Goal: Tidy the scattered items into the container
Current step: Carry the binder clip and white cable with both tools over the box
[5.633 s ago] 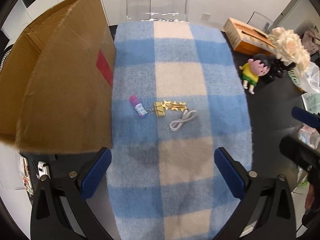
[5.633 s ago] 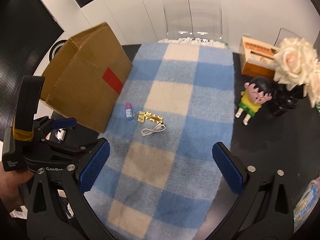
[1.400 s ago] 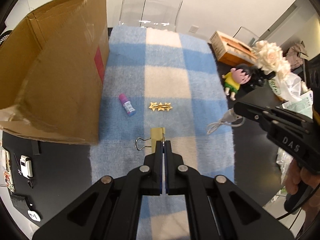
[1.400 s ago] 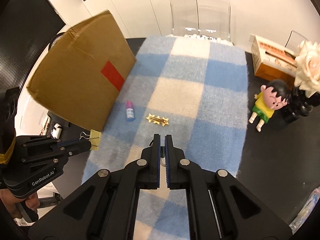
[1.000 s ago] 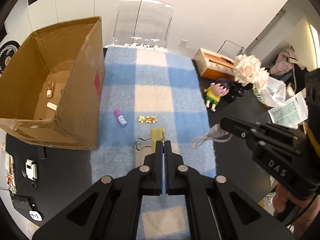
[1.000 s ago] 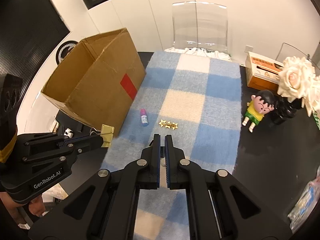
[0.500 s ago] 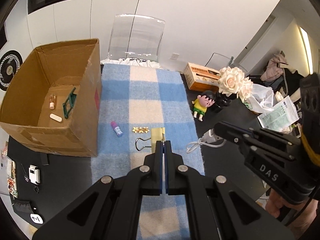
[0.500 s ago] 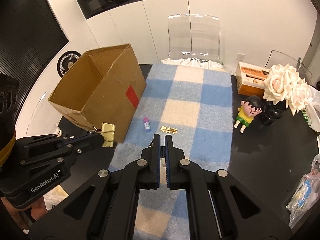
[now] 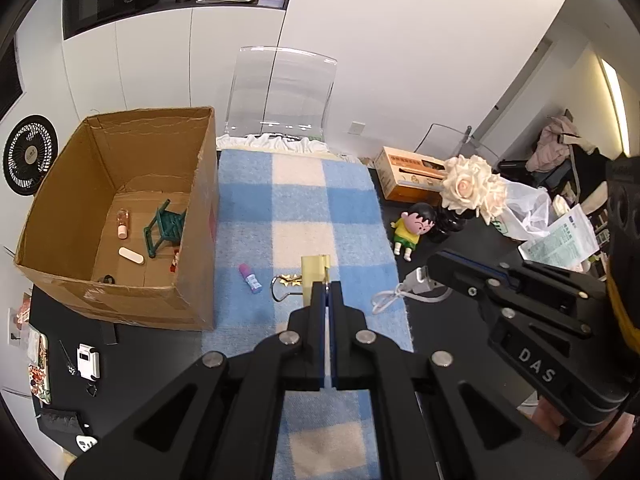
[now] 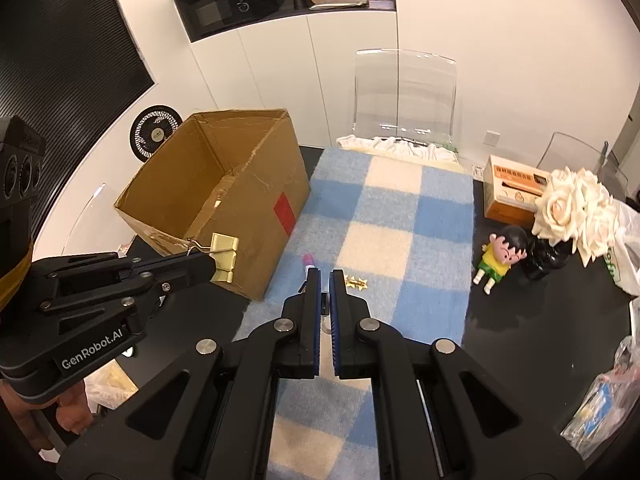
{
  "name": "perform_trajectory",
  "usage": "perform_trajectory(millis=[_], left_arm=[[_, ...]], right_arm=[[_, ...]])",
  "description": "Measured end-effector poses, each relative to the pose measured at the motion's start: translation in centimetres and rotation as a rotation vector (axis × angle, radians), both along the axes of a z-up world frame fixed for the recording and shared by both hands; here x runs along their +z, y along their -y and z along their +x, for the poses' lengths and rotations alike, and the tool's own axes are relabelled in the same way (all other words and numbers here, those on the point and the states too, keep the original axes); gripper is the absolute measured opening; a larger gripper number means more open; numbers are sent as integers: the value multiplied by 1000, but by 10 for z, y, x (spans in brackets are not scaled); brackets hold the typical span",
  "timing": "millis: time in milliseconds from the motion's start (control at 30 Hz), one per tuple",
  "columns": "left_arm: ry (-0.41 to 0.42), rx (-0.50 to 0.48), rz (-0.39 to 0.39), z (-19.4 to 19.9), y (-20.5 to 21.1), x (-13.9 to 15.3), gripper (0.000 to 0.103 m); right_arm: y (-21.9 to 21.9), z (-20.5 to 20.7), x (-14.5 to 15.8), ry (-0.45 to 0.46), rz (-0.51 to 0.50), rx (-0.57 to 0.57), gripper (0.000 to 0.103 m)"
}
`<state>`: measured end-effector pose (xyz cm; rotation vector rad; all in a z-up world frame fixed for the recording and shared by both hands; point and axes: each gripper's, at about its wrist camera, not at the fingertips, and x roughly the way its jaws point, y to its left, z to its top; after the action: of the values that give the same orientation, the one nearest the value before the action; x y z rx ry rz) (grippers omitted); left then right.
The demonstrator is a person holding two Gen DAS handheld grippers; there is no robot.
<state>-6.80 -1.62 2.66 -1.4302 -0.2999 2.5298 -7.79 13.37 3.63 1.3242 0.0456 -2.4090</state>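
Left hand-held gripper [image 9: 327,286] clamped on gold binder clip [image 9: 315,270]; right hand-held gripper [image 10: 325,276] (seen from left) pinching white cable [image 9: 400,290] — open cardboard box [image 9: 200,216] beside checked blanket [image 9: 298,208].

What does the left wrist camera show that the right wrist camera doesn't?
Only the left wrist view looks into the cardboard box, showing a green toy chair inside, and shows the white cable held by the right gripper. Only the right wrist view shows the box's red label. Both show the gold binder clip in the left gripper, the purple tube and the gold star clip on the blanket.
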Motion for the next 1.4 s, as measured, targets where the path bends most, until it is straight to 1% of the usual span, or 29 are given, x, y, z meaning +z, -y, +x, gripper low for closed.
perform_trajectory(millis=[300,967,1400], left_arm=[[-6,38,19,-5,19,4,1],[-22,156,49,-12,89,7,1],[-35,235,59,-12,140,9,1]], right_arm=[[26,-10,7,-10,12,43,4],[91,-30,26,-50,38,139,4],[140,-42,28,-59,45,214,4]])
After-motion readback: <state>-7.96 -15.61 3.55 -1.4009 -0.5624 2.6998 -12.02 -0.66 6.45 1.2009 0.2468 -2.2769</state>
